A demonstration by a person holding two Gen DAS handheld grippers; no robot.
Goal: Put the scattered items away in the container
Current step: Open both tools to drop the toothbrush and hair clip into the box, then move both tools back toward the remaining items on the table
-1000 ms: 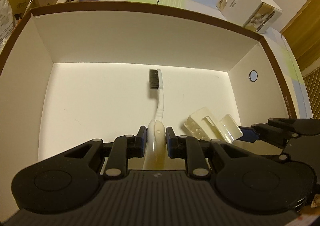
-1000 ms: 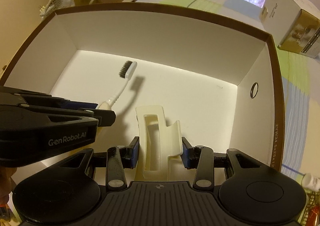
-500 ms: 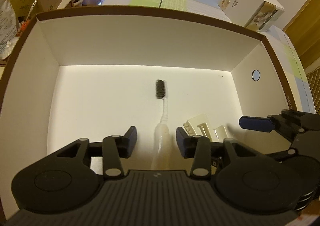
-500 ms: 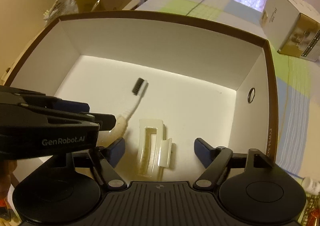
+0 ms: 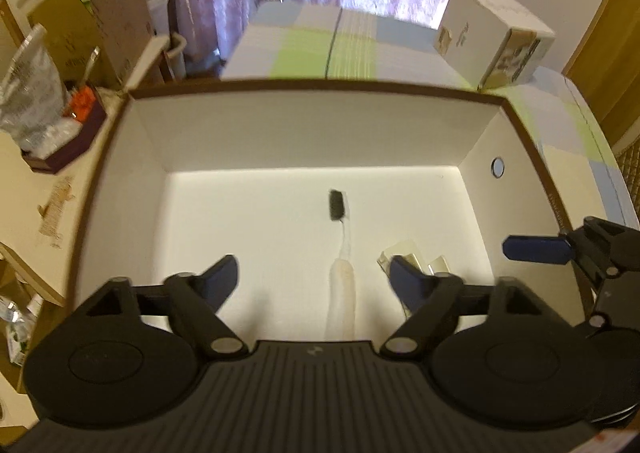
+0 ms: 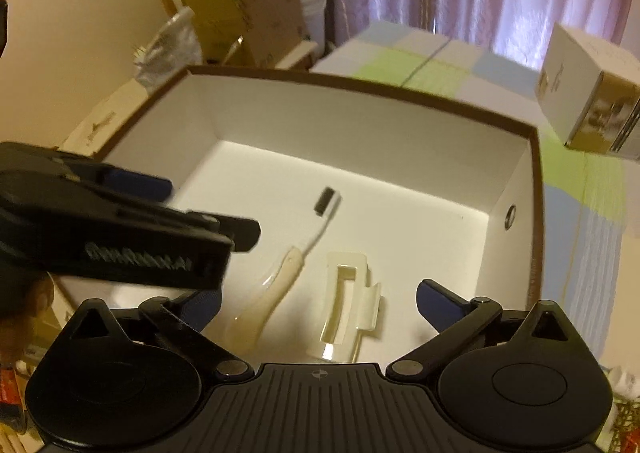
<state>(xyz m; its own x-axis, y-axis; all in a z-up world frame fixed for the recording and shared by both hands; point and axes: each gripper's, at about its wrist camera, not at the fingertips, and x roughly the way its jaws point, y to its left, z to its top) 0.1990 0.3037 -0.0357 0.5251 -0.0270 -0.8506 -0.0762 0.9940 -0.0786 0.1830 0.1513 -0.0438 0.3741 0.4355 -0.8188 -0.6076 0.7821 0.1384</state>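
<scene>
A white toothbrush (image 5: 342,285) (image 6: 280,285) with dark bristles lies on the floor of the brown-rimmed white box (image 5: 320,133) (image 6: 360,125). A cream hair claw clip (image 6: 350,309) (image 5: 416,259) lies beside it to the right. My left gripper (image 5: 314,273) hangs open above the toothbrush handle, touching nothing. My right gripper (image 6: 316,297) is open too, raised above the clip with its fingers spread wide. The left gripper's fingers (image 6: 236,231) show at the left of the right wrist view.
A white and gold carton (image 5: 496,41) (image 6: 592,109) stands on the checked cloth (image 5: 340,49) behind the box. Cardboard boxes and a plastic bag (image 5: 28,97) crowd the left. A small round hole (image 5: 497,167) marks the box's right wall.
Both grippers opened and let go: the toothbrush and the clip dropped to the box floor. Both grippers then lifted and pulled back from the box.
</scene>
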